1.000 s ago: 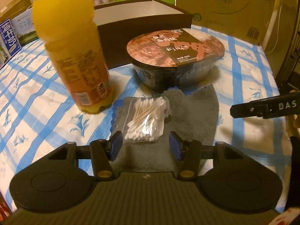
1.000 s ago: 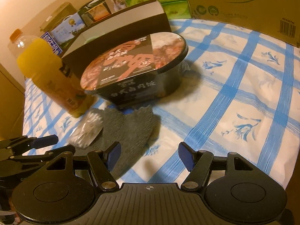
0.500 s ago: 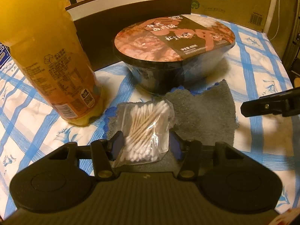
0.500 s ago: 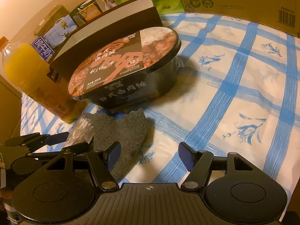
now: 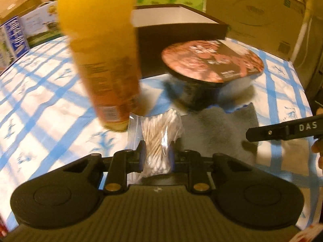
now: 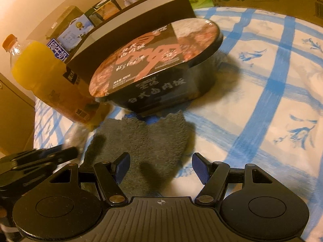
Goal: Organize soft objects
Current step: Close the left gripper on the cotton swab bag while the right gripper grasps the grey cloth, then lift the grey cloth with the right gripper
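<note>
My left gripper (image 5: 156,154) is shut on a clear bag of cotton swabs (image 5: 161,133), pinching its near end just over the grey cloth (image 5: 218,129). The bag shows only as a blurred patch in the right wrist view (image 6: 77,136). The grey cloth (image 6: 145,141) lies flat on the blue-checked bedsheet in front of the instant food bowl (image 6: 157,64). My right gripper (image 6: 160,166) is open and empty, hovering over the cloth's near edge. Its finger (image 5: 282,128) shows at the right of the left wrist view.
An orange juice bottle (image 5: 103,52) stands left of the bag, also in the right wrist view (image 6: 48,80). The instant food bowl (image 5: 212,70) sits behind the cloth. A dark open box (image 5: 181,30) stands behind them. Cardboard cartons (image 5: 252,10) and tissue packs line the back.
My left gripper has closed on the bag of cotton swabs and started to lift and swing it. My right gripper moved closer over the grey cloth, still open.
</note>
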### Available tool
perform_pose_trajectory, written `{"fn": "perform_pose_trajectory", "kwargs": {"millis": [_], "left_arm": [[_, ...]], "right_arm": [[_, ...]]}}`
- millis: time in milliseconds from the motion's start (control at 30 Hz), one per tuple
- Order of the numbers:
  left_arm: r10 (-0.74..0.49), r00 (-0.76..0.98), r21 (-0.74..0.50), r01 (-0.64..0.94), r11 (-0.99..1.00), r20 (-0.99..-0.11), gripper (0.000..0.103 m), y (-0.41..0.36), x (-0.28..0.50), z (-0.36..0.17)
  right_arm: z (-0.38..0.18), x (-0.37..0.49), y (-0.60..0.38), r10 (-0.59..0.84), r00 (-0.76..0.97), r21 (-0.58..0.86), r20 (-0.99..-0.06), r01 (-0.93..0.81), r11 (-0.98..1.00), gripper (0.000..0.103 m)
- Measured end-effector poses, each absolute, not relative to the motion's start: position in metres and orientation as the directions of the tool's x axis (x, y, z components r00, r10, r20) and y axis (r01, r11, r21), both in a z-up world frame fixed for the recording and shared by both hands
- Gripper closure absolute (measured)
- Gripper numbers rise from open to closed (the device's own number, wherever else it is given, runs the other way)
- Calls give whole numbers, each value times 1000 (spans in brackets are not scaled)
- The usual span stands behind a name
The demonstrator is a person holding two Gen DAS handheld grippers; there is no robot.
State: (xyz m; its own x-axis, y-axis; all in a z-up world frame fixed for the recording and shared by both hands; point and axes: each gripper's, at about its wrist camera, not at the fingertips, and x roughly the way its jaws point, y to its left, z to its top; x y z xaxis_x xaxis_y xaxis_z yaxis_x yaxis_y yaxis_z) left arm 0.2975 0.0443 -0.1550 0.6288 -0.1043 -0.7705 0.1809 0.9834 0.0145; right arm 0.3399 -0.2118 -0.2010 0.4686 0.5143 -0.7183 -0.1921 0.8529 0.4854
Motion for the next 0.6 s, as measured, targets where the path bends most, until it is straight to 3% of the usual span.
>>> {"fn": "perform_pose_trajectory", "kwargs": {"millis": [200,267,300,367,600], "left_arm": [[-46,639,13,86,996,-768,82,79,275,-142],[-36,636,2,58,998,-771,82,90,270,-140],[-30,634,-3,43,999,-773,82,95,267,-139],[-22,632,-9,24,1000,-775,82,102,262,-138],[-7,617,-22,-16,1000,-787,82,110,251,-140]], "right_arm": [[-212,337,-197,513,501,481,-697,-204,853,36],[-211,334,-190,518,507,461,-689,-245,853,65],[-212,334,-188,532,489,464,-691,-264,845,86],[-209,332,-187,534,481,452,-695,-284,845,93],[-171,315,-215,510,536,358,-673,-367,859,96]]}}
